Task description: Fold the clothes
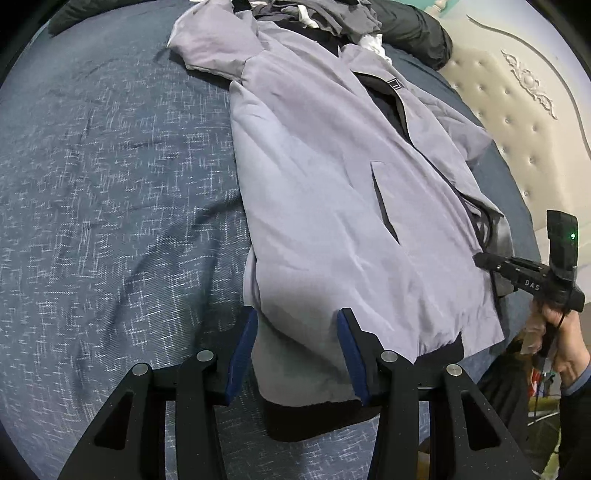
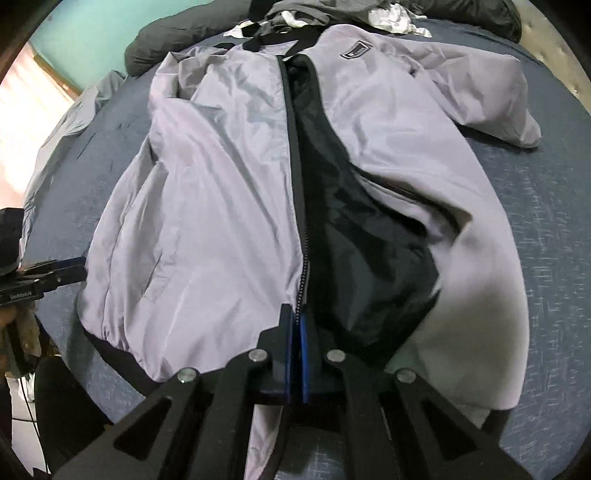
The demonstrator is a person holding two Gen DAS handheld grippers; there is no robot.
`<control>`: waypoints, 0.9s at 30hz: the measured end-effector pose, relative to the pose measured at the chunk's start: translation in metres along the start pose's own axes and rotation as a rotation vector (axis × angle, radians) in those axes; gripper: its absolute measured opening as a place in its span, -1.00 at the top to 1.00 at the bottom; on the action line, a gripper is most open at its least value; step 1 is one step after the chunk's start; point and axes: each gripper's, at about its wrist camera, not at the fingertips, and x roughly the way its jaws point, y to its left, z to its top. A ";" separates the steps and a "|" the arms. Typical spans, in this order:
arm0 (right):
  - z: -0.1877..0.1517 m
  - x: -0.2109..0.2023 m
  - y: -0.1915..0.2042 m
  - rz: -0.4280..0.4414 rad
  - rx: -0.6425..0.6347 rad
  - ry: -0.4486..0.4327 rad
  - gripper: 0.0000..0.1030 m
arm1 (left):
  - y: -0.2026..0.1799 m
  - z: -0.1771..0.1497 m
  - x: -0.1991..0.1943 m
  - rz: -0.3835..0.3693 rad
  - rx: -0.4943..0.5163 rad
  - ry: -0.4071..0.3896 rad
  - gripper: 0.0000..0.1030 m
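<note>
A light grey padded jacket (image 1: 332,184) (image 2: 207,206) lies front up on the bed, unzipped, with its black lining (image 2: 354,251) showing. In the left wrist view my left gripper (image 1: 297,332) straddles the jacket's hem corner. The padded fabric fills the gap between the blue pads (image 1: 243,347). In the right wrist view my right gripper (image 2: 295,314) is shut at the bottom of the zipper edge (image 2: 301,288), whose teeth run straight into its fingertips. The left wrist view shows the right gripper (image 1: 480,258) at the jacket's open front edge, held by a hand (image 1: 557,332).
A dark blue flecked bedcover (image 1: 110,184) lies under the jacket. A pile of dark and white clothes (image 2: 332,14) and a dark bundle (image 1: 417,33) sit at the far end. A cream tufted headboard (image 1: 517,110) borders one side of the bed.
</note>
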 end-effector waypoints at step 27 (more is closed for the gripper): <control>0.019 -0.002 0.040 0.126 -0.055 -0.030 0.90 | 0.051 -0.003 -0.054 -0.013 -0.061 -0.067 0.98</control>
